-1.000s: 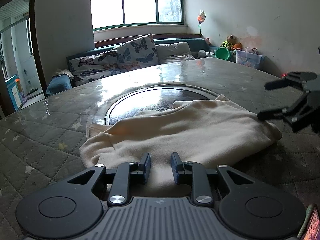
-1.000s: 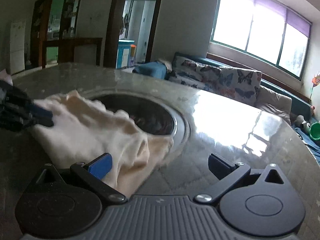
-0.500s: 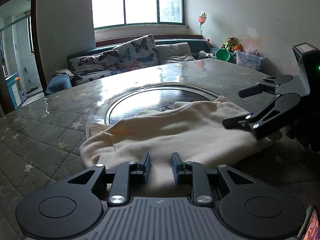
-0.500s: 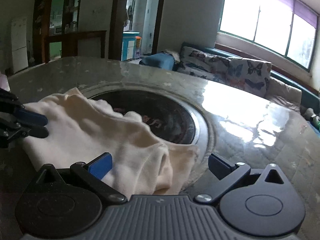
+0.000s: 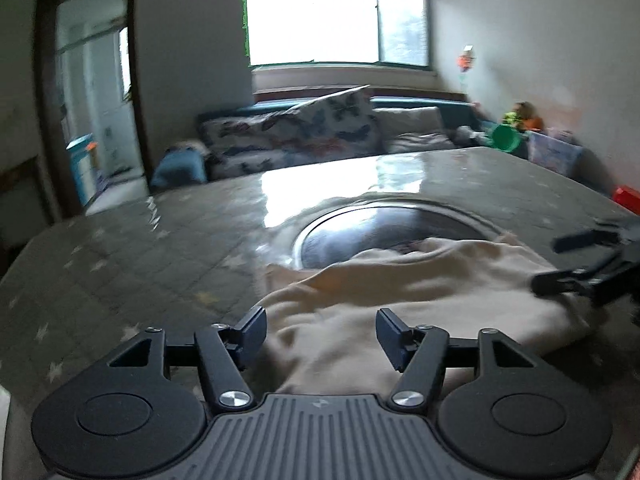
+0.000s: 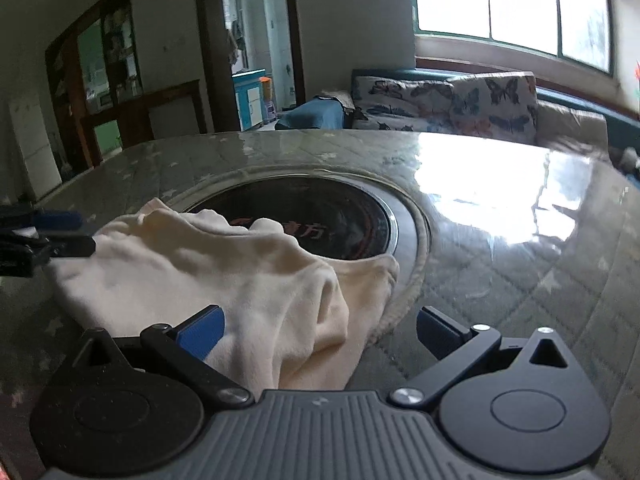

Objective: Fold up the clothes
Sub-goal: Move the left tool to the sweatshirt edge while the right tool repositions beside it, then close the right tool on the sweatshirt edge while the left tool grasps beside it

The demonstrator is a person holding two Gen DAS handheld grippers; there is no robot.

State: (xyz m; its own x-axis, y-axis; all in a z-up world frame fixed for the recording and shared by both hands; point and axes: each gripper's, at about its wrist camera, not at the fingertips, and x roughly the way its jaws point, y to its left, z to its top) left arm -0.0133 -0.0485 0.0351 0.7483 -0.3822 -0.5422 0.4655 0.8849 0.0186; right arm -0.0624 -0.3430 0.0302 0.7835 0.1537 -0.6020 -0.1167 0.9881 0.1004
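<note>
A cream garment (image 5: 420, 292) lies folded and bunched on the round table, partly over its dark glass centre; it also shows in the right wrist view (image 6: 224, 276). My left gripper (image 5: 320, 334) is open, its jaws apart over the garment's near edge, holding nothing. My right gripper (image 6: 320, 330) is open wide, one finger over the garment's corner, the other over bare table. In the left wrist view the right gripper (image 5: 576, 262) is at the garment's right end. In the right wrist view the left gripper (image 6: 60, 232) is at the garment's left end.
The round table (image 5: 120, 264) has a quilted star-pattern cover under a glossy sheet and a dark glass disc (image 6: 320, 216) in the middle. A sofa with butterfly cushions (image 5: 312, 136) stands behind, under the window. A green bucket (image 5: 506, 138) and toys sit at the far right.
My left gripper has opened, let go of the garment's edge and swung left. My right gripper has drawn closer to the garment's end and stays open.
</note>
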